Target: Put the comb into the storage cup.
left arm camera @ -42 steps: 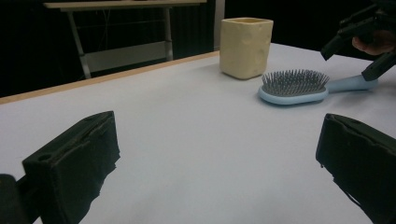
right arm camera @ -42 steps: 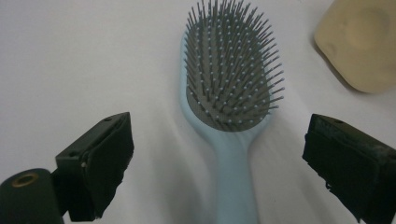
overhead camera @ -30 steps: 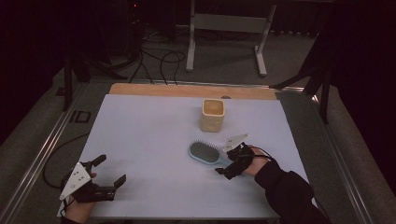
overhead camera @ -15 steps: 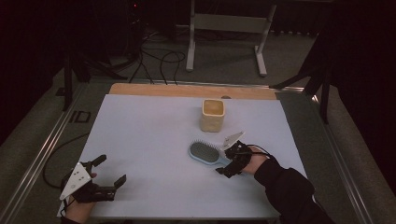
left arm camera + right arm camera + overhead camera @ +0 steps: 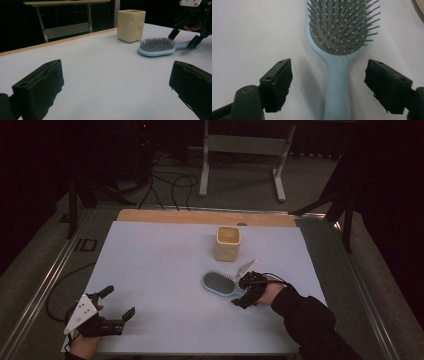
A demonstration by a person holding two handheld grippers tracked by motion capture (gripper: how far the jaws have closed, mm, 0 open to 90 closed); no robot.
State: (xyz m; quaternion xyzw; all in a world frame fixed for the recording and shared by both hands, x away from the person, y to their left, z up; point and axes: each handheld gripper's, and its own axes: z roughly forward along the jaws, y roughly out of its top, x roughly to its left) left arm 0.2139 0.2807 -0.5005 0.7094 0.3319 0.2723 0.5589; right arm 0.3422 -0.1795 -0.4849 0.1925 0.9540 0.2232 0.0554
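Right gripper view, gripper (image 5: 328, 85) closing, astride hairbrush (image 5: 338, 50) handle

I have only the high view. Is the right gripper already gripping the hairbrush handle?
Observer: Not yet. In the right gripper view the right gripper straddles the handle of the hairbrush, with a gap on each side between pad and handle. Its jaws have just been closing.
Operator: Which way do the bristles face?
Observer: Up; the left gripper view shows them standing above the pale blue base, which lies flat on the table.
Operator: Is the cup touching the brush?
Observer: No. In the left gripper view the cream cup stands behind the brush head, with a strip of table between them.
Operator: And the left gripper?
Observer: The left gripper is open, with bare table between its jaws.
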